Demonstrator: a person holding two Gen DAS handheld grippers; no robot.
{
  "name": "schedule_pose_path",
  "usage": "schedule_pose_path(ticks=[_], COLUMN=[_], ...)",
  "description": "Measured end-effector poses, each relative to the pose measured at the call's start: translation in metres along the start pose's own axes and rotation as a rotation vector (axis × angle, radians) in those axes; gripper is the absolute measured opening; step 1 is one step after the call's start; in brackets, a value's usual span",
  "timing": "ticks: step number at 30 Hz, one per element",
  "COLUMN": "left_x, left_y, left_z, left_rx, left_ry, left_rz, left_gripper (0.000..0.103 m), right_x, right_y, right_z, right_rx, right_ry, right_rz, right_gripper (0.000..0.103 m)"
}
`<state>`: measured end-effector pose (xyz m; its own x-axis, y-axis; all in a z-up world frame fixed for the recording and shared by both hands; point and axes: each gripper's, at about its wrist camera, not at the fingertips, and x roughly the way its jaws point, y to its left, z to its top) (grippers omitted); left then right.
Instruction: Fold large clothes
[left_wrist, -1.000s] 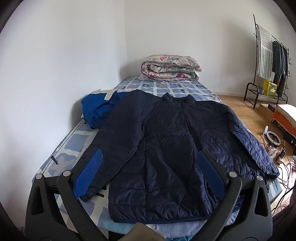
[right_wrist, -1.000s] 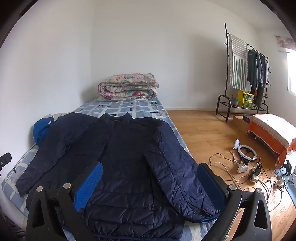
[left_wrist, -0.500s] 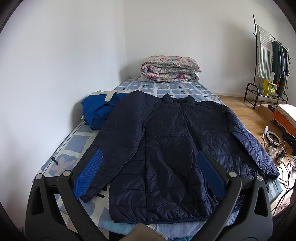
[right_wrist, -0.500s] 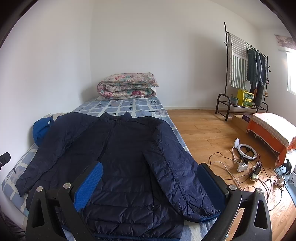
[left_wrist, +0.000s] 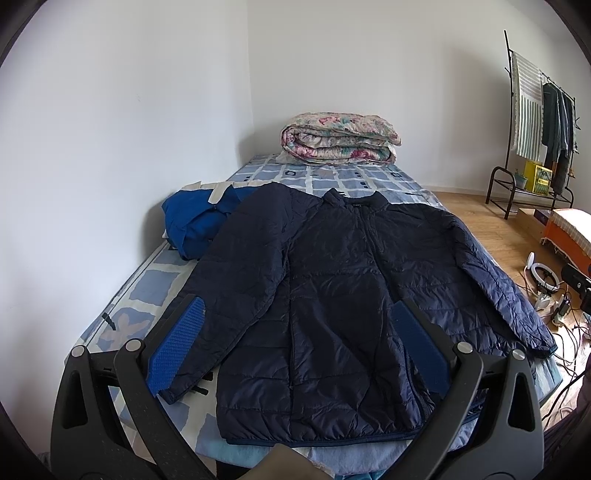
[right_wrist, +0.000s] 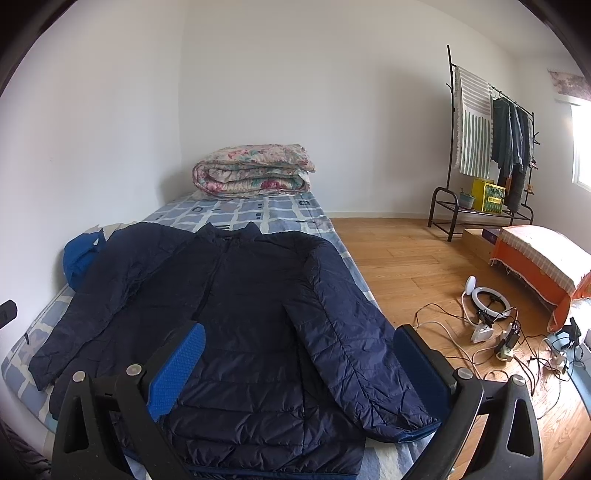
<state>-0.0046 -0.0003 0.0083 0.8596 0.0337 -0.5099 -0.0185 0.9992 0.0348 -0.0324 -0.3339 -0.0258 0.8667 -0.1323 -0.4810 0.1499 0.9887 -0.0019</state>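
Jacket (left_wrist: 325, 295) hem (gripper-hidden corners)

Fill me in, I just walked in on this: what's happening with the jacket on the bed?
A person holds two grippers over a navy jacket spread flat on the bed, sleeves out to both sides. The left gripper and the right gripper are both open and hold nothing. No fold shows yet. A blue garment lies beside the jacket, and a folded quilt sits at the far end.
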Motion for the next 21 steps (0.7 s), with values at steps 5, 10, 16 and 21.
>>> schedule_pose_path(ticks=[5,10,16,21], left_x=[-0.0002,-0.0003,-0.0001,0.0000], left_y=[-0.0004,-0.0007,-0.0009,-0.0014], left_z=[0.0000,0.0002,0.0005,0.0006], left_rx=[0.001,0.001,0.001,0.000], left_ry=[0.003,0.003,0.001,0.001], left_rz=[-0.001,-0.001,-0.001,-0.001], left_gripper=[0.103,0.103,0.103,0.103], right_x=[-0.0005,-0.0005,-0.0005,-0.0004], right_y=[0.0002,0.0008,0.0008,0.0009], right_z=[-0.0002,0.0012,0.0016,0.0015], right_rx=[-0.004,-0.006,-0.006,-0.006], right_ry=[0.002,0.003,0.004,0.003], right_rz=[-0.001,-0.002,-0.003,-0.002], right_gripper=[0.103,0.103,0.103,0.103])
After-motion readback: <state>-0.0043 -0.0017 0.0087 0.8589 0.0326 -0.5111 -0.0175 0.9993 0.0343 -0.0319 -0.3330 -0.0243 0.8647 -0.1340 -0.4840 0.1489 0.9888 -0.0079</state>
